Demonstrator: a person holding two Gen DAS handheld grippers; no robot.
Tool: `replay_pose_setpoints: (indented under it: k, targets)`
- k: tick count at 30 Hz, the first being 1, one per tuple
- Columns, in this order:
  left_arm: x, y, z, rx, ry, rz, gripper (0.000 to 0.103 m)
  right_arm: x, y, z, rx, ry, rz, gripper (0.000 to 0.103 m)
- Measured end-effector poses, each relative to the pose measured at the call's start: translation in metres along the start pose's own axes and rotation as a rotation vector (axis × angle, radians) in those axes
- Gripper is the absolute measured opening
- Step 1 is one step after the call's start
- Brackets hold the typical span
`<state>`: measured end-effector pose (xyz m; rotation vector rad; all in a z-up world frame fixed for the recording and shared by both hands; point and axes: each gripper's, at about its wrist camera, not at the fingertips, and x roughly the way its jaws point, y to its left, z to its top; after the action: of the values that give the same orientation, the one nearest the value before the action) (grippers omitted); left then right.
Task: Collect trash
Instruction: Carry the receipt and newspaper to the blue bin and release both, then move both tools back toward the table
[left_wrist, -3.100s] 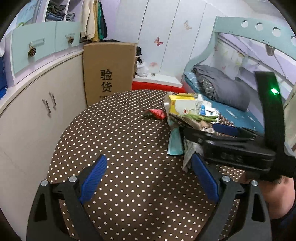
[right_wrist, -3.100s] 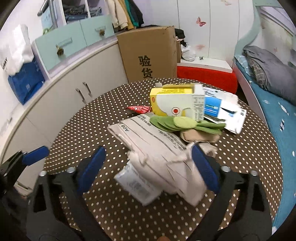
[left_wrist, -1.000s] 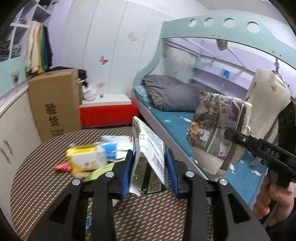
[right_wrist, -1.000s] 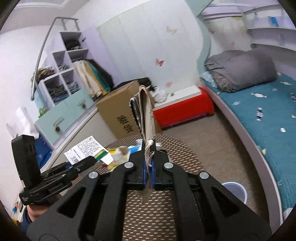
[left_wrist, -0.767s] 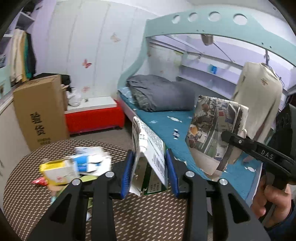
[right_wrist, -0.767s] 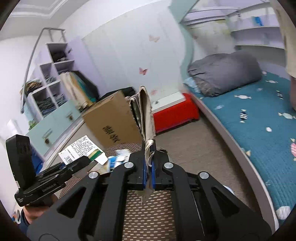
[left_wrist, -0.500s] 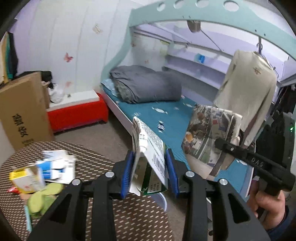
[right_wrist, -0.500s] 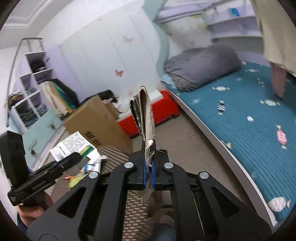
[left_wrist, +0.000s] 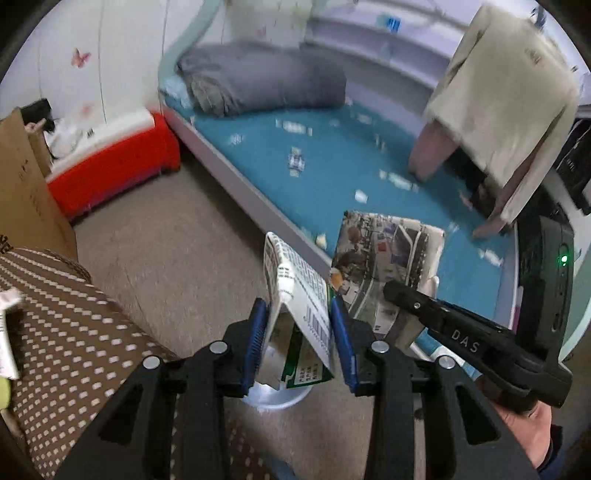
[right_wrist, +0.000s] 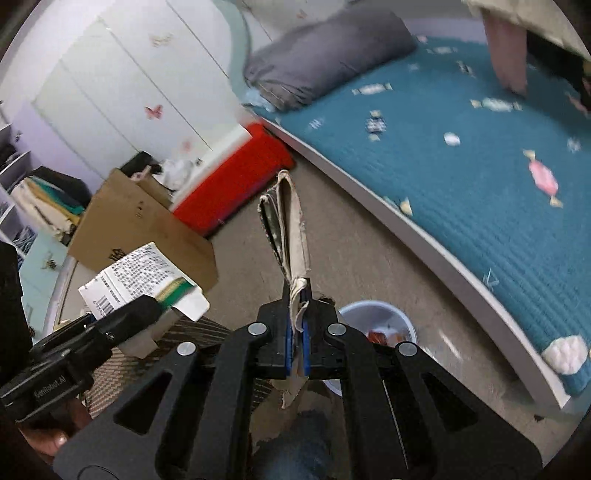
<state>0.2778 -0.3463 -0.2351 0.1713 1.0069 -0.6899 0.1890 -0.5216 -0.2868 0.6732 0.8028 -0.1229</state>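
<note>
My left gripper (left_wrist: 300, 341) is shut on a crushed white and green carton (left_wrist: 299, 310), held in the air above a pale blue bin (left_wrist: 275, 397) on the floor. My right gripper (right_wrist: 295, 345) is shut on a folded newspaper (right_wrist: 288, 232) that stands up edge-on. The same newspaper (left_wrist: 388, 266) shows to the right in the left wrist view, and the carton (right_wrist: 144, 277) shows at left in the right wrist view. The bin (right_wrist: 376, 326) lies just below and right of the right gripper, with red scraps inside.
The brown polka-dot table (left_wrist: 66, 317) is at lower left with leftover paper at its edge. A bed with a teal cover (right_wrist: 480, 166) runs along the right. A red box (left_wrist: 110, 166) and a cardboard box (right_wrist: 136, 221) stand by the wall.
Both grippers have swung away from the table toward the floor beside the bed, still holding the carton and the newspaper. The bin has come into view below them.
</note>
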Motion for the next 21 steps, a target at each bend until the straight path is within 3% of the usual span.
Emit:
replay_pose_setpoints:
  k: [7,10,11,13,14,15,16,17,21]
  targets:
    - [0.062,0.002,0.007,0.037,0.182,0.023,0.040,0.055,-0.026,-0.005,0.066,0.103,-0.022,0.004]
    - [0.074,-0.001,0.012,0.062,0.244,0.029,0.047,0.073,-0.033,-0.008,0.089,0.142,-0.033,0.005]
    - [0.077,-0.002,0.015,0.075,0.262,0.037,0.061,0.078,-0.036,-0.009,0.101,0.154,-0.033,0.008]
    - [0.084,-0.003,0.015,0.081,0.308,0.064,0.080,0.087,-0.042,-0.013,0.129,0.178,-0.027,0.009]
    - [0.086,-0.003,0.016,0.079,0.311,0.083,0.081,0.091,-0.045,-0.015,0.144,0.191,-0.014,0.012]
    - [0.085,-0.002,0.016,0.075,0.312,0.100,0.082,0.094,-0.046,-0.017,0.155,0.200,-0.006,0.017]
    - [0.086,-0.003,0.017,0.071,0.313,0.109,0.082,0.096,-0.048,-0.019,0.165,0.204,0.003,0.037]
    - [0.086,-0.002,0.016,0.069,0.310,0.117,0.082,0.095,-0.049,-0.020,0.171,0.203,0.008,0.065]
    - [0.069,0.000,0.013,0.067,0.252,0.137,0.083,0.086,-0.051,-0.026,0.193,0.187,0.005,0.086]
